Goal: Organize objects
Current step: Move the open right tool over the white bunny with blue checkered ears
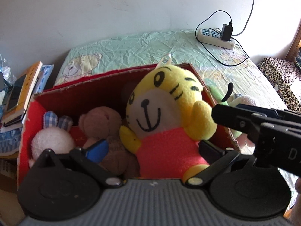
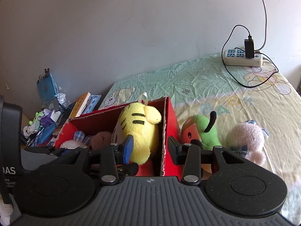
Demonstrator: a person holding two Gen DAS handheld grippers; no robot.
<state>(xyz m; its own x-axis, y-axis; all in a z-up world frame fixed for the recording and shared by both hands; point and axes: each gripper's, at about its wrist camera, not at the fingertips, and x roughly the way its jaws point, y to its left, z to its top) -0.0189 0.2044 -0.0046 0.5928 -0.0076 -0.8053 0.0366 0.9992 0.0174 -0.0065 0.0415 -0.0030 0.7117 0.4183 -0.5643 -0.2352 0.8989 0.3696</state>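
Note:
A red cardboard box (image 1: pixel 90 86) (image 2: pixel 170 116) stands on the bed. In it sit a yellow tiger plush (image 1: pixel 165 101) (image 2: pixel 139 130) in a pink shirt, a brown bear (image 1: pixel 101 120) and a white bunny (image 1: pixel 52 139) with blue checked ears. My left gripper (image 1: pixel 154 149) is open wide just above the box, its fingers either side of the tiger's body. My right gripper (image 2: pixel 150 149) (image 1: pixel 222 115) is open at the box's right wall, with the tiger's ear and that wall between its fingers; the blue pad (image 2: pixel 128 148) rests by the ear. A green-and-orange plush (image 2: pixel 205 131) and a pink plush (image 2: pixel 246 137) lie on the bed right of the box.
A power strip (image 2: pixel 242 57) with a black charger and cables lies at the bed's far right corner by the wall. Books (image 1: pixel 24 88) and small clutter (image 2: pixel 47 120) pile up left of the box. A patterned box (image 1: pixel 278 79) stands off the bed's right side.

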